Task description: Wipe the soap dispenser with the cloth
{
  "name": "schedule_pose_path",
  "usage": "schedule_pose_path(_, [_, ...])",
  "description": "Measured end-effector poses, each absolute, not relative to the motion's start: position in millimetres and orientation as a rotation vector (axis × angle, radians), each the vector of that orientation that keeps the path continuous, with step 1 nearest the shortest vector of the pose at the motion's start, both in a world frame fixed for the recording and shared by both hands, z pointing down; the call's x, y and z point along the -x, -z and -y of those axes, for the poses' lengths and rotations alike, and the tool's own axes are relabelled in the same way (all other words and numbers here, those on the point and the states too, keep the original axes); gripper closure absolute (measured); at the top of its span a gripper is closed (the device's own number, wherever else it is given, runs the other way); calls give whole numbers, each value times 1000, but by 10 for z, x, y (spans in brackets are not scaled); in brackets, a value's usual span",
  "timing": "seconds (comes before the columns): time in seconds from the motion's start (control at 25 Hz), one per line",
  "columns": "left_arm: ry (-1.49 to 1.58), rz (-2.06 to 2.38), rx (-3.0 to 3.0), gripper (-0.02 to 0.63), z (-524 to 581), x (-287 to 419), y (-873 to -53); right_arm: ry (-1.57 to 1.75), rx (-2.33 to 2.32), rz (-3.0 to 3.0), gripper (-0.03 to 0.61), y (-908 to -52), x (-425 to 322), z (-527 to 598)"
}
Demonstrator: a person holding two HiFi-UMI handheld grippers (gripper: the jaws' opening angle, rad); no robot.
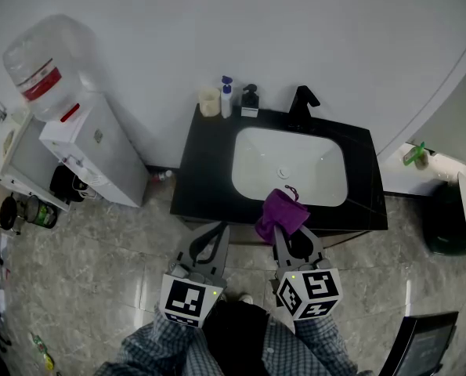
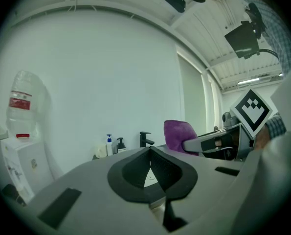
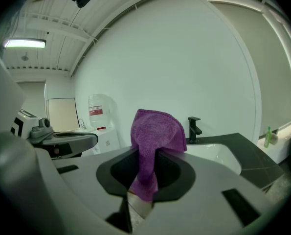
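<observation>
At the back left of the black vanity top (image 1: 203, 180) stand a dark soap dispenser (image 1: 250, 100) and a white pump bottle with a blue head (image 1: 226, 96). Both show small and far off in the left gripper view, the dark dispenser (image 2: 121, 145) right of the white bottle (image 2: 109, 145). My right gripper (image 1: 279, 230) hovers at the vanity's front edge, shut on a purple cloth (image 1: 281, 213) that stands bunched above its jaws (image 3: 155, 131). My left gripper (image 1: 218, 229) hangs beside it, shut and holding nothing (image 2: 150, 153). Both grippers are well short of the dispensers.
A white sink (image 1: 248, 171) fills the vanity's middle, with a black faucet (image 1: 303, 102) behind it and a cream cup (image 1: 209, 102) left of the bottles. A water cooler (image 1: 92, 143) stands at left, a dark bin (image 1: 444, 222) at right, and a green bottle (image 1: 414, 155) on a ledge.
</observation>
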State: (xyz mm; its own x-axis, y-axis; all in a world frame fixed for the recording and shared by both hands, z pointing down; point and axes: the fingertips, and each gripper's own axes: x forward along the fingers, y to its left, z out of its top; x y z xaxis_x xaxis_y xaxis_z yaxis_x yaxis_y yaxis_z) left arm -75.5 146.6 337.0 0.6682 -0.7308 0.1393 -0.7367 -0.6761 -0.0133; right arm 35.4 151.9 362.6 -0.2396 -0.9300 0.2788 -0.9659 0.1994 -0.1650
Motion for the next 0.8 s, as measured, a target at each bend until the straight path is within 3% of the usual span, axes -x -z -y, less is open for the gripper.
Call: schedule_pose_path(0.8, [-222,1327,-2811,612,-1704,543,-3286,-456,-1847,2381,504,-3518,-630,-1734])
